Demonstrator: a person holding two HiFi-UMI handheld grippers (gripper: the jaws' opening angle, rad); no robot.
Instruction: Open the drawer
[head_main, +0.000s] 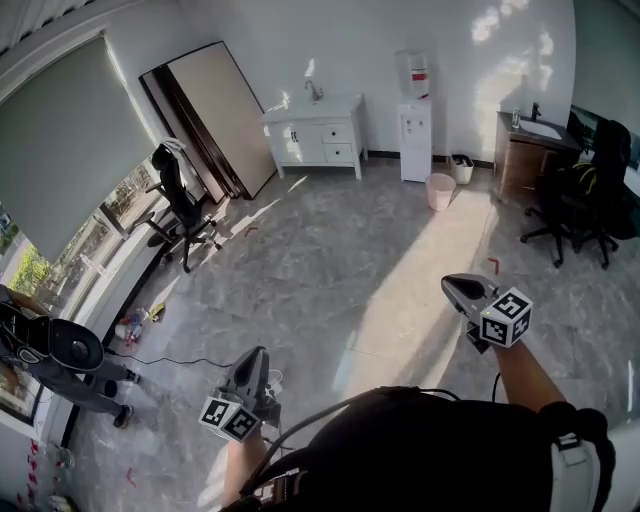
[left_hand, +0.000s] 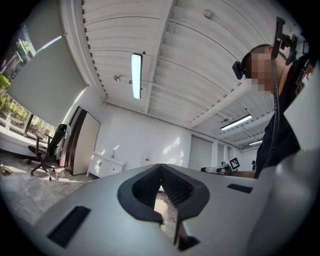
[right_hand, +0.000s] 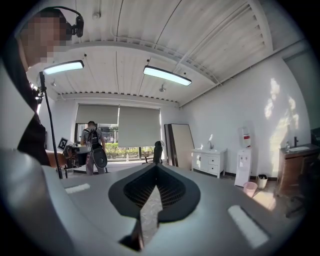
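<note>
Grey marble floor (head_main: 330, 270), sunlit; white drawer cabinet (head_main: 320, 140) against far wall (head_main: 360, 40).

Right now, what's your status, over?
Left hand-held gripper and right hand-held gripper shut, empty. White cabinet far off, drawers look closed. Office chair left of the path.

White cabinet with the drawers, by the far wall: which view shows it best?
The head view: the white cabinet stands unobstructed against the far wall, drawer fronts and tap visible. The right gripper view shows it smaller, beside the water dispenser. The left gripper view shows it smallest, far off.
</note>
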